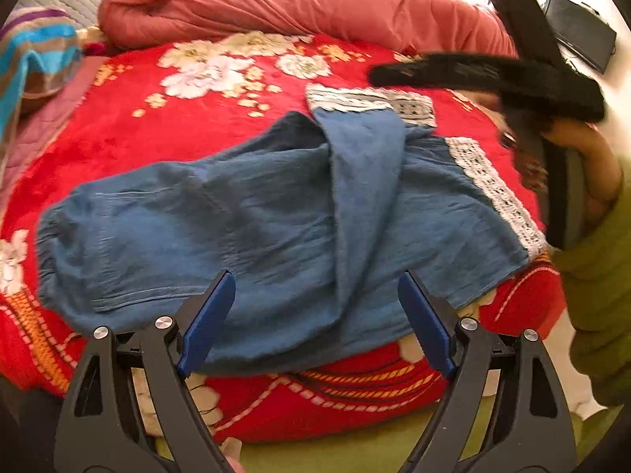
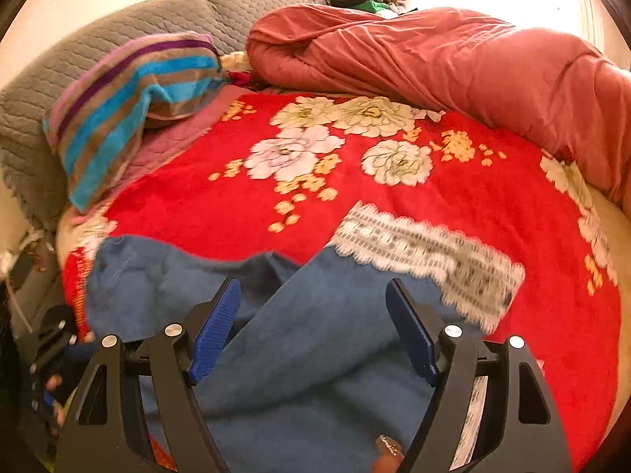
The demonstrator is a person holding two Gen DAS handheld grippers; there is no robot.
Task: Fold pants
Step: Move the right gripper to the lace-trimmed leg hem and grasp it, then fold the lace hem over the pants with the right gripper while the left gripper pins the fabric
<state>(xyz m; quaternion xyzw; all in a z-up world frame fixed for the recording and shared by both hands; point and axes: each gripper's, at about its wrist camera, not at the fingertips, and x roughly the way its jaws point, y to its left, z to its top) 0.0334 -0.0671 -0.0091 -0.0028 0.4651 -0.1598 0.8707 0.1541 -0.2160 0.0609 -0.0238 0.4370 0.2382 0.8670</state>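
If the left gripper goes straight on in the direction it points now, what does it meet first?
Most likely the blue pants. The left gripper stands open and points down onto their cloth, which fills the space between and beyond its fingers. How far the cloth lies below the tips is unclear.

Crinkled matt blue cloth pants (image 1: 252, 213) with lace hems lie on a seemingly plush red blanket (image 2: 453, 205).

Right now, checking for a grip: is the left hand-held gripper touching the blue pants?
Cannot tell: in the left wrist view the left hand-held gripper stands open over the blue pants.
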